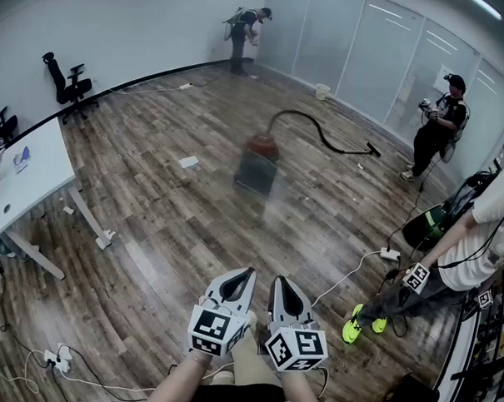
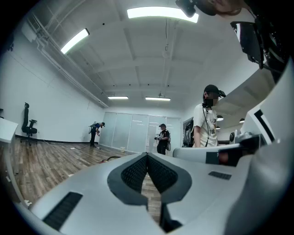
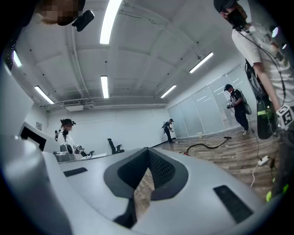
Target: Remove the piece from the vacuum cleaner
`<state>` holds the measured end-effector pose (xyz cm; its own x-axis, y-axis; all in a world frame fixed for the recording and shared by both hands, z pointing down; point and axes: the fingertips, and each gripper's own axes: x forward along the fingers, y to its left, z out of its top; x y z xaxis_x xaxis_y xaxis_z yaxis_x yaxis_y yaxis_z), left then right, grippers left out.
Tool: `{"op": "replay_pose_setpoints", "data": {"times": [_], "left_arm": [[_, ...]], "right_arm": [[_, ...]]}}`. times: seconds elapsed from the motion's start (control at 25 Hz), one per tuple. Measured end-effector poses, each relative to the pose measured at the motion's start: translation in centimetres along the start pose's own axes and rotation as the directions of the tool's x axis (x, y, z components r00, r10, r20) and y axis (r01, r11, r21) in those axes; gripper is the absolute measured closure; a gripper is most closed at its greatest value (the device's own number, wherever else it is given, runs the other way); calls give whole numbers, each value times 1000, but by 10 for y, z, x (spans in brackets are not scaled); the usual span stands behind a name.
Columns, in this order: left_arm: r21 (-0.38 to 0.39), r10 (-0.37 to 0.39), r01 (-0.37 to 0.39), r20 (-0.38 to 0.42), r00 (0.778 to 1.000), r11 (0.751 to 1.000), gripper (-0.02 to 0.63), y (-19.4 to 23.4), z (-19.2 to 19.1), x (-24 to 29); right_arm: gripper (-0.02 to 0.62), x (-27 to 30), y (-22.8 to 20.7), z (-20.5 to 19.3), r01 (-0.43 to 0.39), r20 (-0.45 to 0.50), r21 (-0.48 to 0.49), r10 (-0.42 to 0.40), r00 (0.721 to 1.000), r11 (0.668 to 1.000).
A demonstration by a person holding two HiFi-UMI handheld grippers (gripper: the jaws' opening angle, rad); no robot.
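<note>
Vacuum (image 1: 258, 165) well ahead of two clenched grippers

The left gripper (image 1: 247, 275) and right gripper (image 1: 277, 282) are held side by side above the near part of the floor (image 1: 167, 234). Each has its jaws pressed together with nothing between them. One vacuum stands mid-floor, straight ahead and well apart from both. Its one hose (image 1: 309, 123) arcs toward the right, ending in a nozzle (image 1: 373, 149) lying on the boards. There are three others: one person (image 1: 243, 33) at the far wall, a second person (image 1: 437, 129) and a third person (image 1: 475, 239) along the right edge. One table (image 1: 32, 174) stands at the left edge, with two chairs (image 1: 69, 84) by the left wall.
</note>
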<state>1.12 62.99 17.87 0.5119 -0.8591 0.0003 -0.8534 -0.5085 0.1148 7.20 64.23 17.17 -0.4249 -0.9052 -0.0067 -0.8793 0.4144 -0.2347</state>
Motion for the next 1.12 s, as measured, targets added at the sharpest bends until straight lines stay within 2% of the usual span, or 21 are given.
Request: {"op": "replay_pose_setpoints", "data": {"times": [0.24, 0.72, 0.88, 1.12], "left_arm": [[1, 12, -12, -13, 1000, 1000, 597, 29, 2, 57], [18, 48, -48, -14, 999, 999, 597, 116, 11, 196], [11, 76, -76, -9, 997, 997, 597, 142, 11, 225], [-9, 76, -76, -20, 997, 997, 597, 167, 5, 259]], "right_arm": [[584, 60, -33, 2, -10, -15, 7, 10, 1000, 1000], [584, 208, -100, 14, -47, -38, 6, 47, 998, 999], [584, 242, -115, 15, -65, -38, -1, 65, 997, 998], [584, 280, -132, 10, -54, -54, -6, 53, 997, 999]]}}
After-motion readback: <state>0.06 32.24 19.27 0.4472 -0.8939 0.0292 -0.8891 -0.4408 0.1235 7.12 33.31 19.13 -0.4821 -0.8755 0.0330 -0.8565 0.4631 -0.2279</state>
